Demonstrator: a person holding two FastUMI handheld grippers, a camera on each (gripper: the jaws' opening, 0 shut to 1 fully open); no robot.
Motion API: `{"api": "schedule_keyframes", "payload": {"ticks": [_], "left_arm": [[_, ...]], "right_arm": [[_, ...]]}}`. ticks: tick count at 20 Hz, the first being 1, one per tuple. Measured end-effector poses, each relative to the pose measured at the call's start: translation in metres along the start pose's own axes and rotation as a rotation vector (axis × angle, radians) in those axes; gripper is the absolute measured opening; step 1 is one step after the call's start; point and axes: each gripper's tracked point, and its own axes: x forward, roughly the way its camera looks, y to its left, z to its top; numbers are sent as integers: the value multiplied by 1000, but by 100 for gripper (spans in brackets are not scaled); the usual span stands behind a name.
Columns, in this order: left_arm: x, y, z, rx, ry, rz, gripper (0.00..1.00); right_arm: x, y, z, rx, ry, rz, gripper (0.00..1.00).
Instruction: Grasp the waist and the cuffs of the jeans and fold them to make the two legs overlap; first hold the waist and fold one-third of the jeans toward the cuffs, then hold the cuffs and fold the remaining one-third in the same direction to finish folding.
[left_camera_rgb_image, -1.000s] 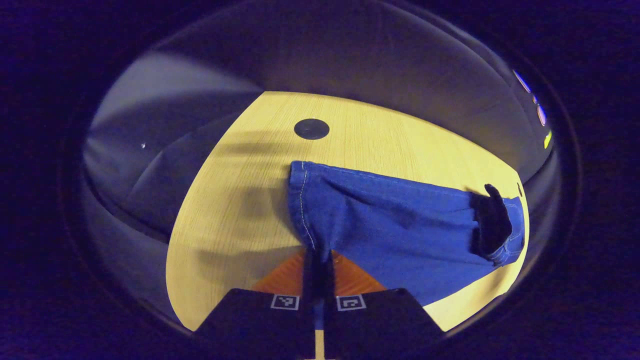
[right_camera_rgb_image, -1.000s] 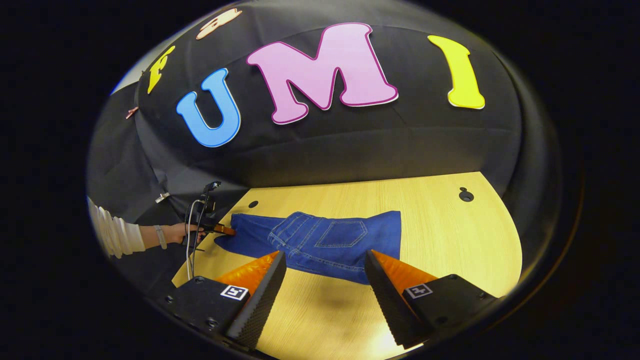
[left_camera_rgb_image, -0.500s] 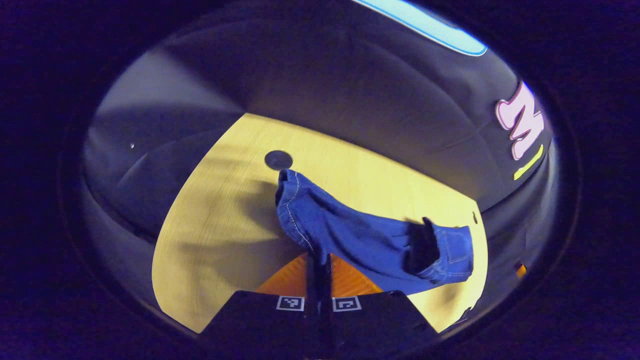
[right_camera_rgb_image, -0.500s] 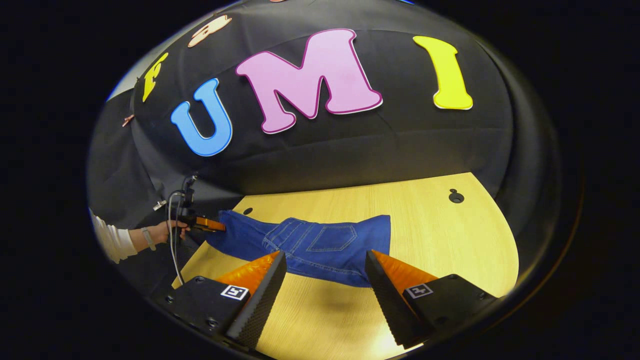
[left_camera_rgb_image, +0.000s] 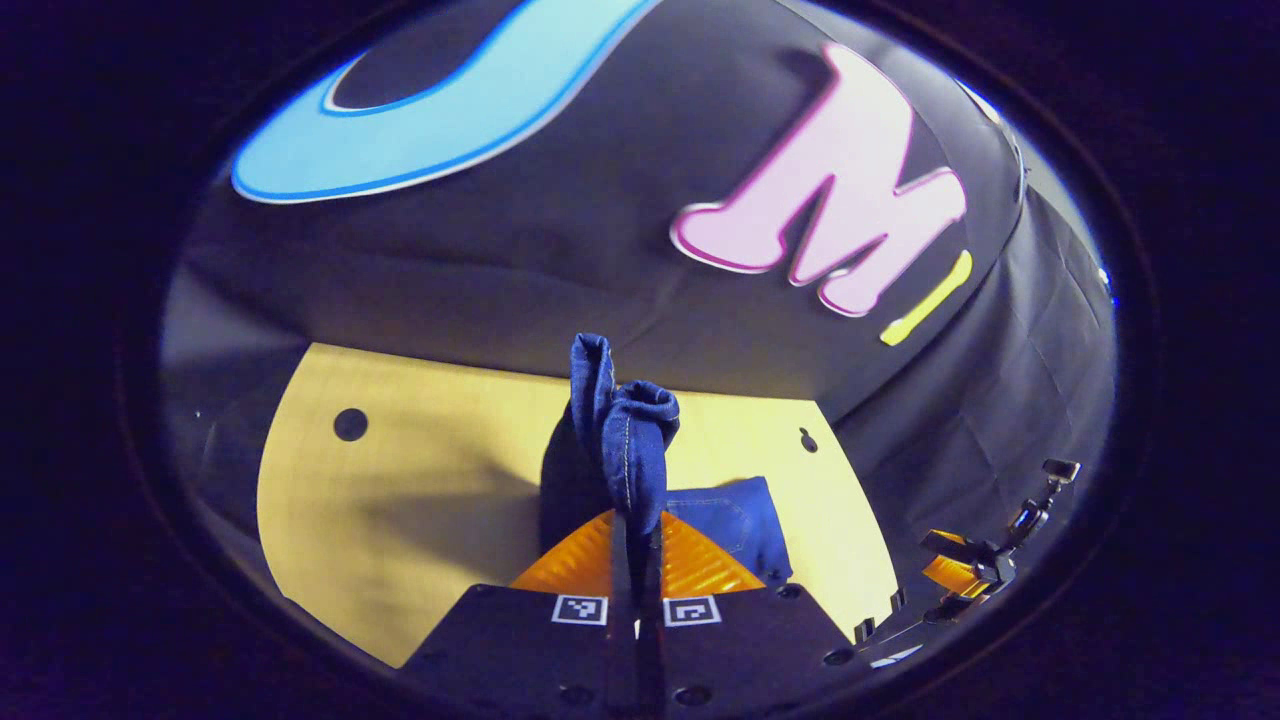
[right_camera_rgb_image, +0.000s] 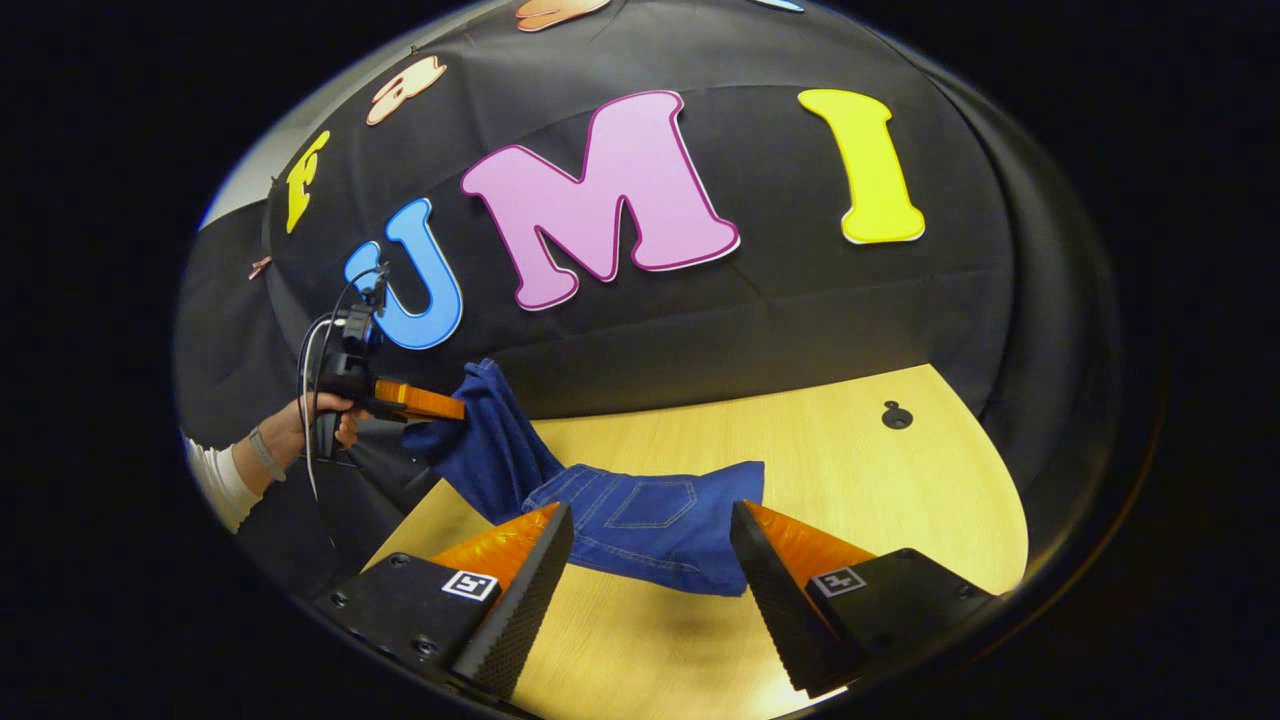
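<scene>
Closest to the jeans (right_camera_rgb_image: 640, 520), the right gripper (right_camera_rgb_image: 650, 575) hovers just short of their near edge with its jaws spread wide and nothing between them, low over the wooden table (right_camera_rgb_image: 900, 500). The jeans lie partly folded on that table, a back pocket facing up, the flat folded part resting just beyond the right gripper's fingertips. From that flat part the leg end rises steeply toward the far left corner of the jeans, where the left gripper (right_camera_rgb_image: 440, 408), held by a person's hand (right_camera_rgb_image: 320, 420), has it pinched and raised clear of the table. In the left gripper view, the left gripper's own fingers (left_camera_rgb_image: 600, 545) are pressed together on the bunched cuffs (left_camera_rgb_image: 625, 420), which stand up in a crumpled wad above the fingertips, with the flat part of the jeans showing beyond them. The denim looks soft but fairly weighty: it hangs in a slack drape from the pinch, so it should sag and drag if carried from one point. A firmer hold probably takes the stitched hem of the cuffs, both layers together, since thick seams resist slipping. Beyond the jeans, the table runs on to the black cloth wall (right_camera_rgb_image: 800, 310).
</scene>
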Motion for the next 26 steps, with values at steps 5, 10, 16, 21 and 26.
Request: {"api": "schedule_keyframes", "payload": {"ticks": [5, 10, 16, 21, 26], "left_arm": [[108, -119, -63, 43, 180, -6, 6], [205, -126, -131, 115, 290, 106, 6], [239, -126, -179, 157, 324, 156, 16], [225, -185, -154, 165, 172, 13, 98], [156, -233, -114, 192, -42, -103, 97]], "right_arm": [[-16, -35, -2, 23, -7, -32, 97], [-21, -62, -5, 31, -4, -31, 97], [-17, -89, -15, -12, 38, 1, 97], [-14, -97, -17, -20, 49, 45, 97], [-27, -98, -10, -69, 16, 36, 97]]}}
